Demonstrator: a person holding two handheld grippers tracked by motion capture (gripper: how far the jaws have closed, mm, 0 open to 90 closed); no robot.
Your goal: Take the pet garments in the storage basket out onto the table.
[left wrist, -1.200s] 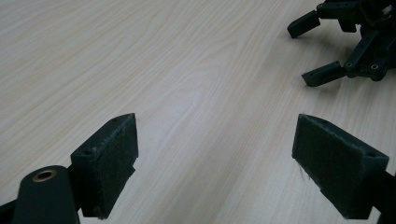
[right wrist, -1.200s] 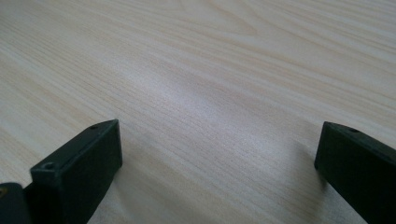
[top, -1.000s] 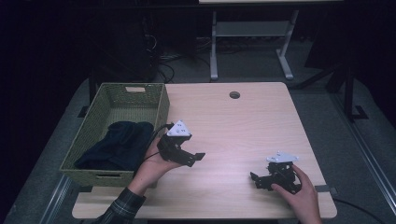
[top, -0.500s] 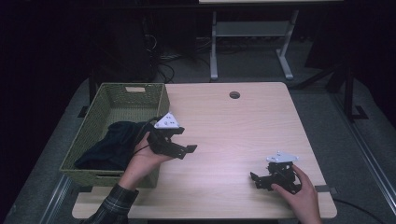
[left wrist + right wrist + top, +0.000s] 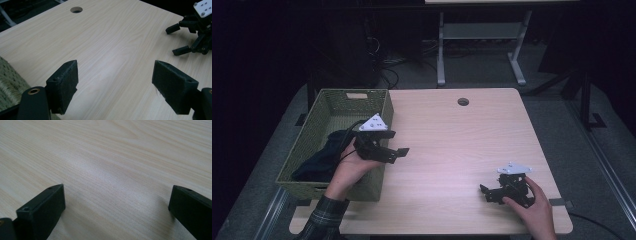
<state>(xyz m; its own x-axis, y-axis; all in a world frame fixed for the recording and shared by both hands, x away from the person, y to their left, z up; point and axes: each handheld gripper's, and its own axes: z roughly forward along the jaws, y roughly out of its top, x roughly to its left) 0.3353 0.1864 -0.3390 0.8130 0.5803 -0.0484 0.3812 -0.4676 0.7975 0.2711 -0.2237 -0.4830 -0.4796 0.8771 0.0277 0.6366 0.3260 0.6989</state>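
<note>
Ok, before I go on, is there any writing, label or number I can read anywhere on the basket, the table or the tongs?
None: no readable text in any view.
Basket: a pale patch at its far rim, too small to tell if it bears writing.
Grey plates on the left tongs and right tongs: screw dots, no lettering.
Table: bare wood grain.
</note>
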